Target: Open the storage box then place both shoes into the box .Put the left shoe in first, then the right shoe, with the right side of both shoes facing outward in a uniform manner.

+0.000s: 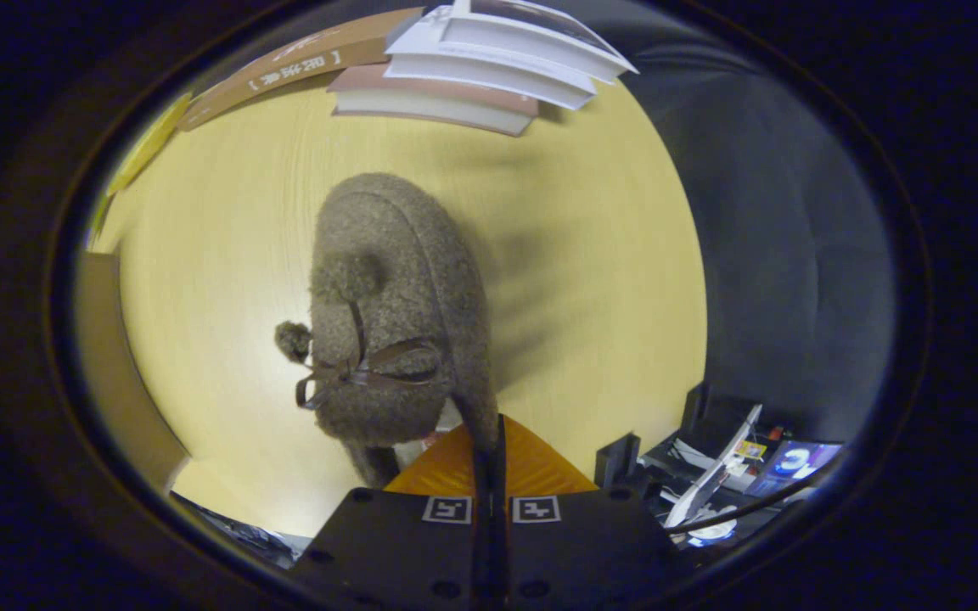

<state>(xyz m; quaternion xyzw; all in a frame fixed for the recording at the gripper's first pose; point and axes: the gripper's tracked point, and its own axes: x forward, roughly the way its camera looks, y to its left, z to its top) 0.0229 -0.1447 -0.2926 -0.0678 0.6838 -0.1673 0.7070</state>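
Observation:
A brown fuzzy shoe (396, 297) with a dark bow and pompoms hangs in front of me, toe pointing away over the yellow tabletop (591, 280). My gripper (489, 441) is shut on the shoe's heel rim, with the thin edge of the collar pinched between the two fingers. The shoe seems lifted off the table and casts a blurred shadow to its right. A brown cardboard wall (111, 373), possibly the storage box, curves along the left beside the shoe.
A stack of books (489, 68) lies at the far end of the table, with a brown cardboard flap (285, 68) beside it. Dark cloth (795, 255) hangs on the right. Cluttered gear and a lit screen (744, 475) sit below the table edge at right.

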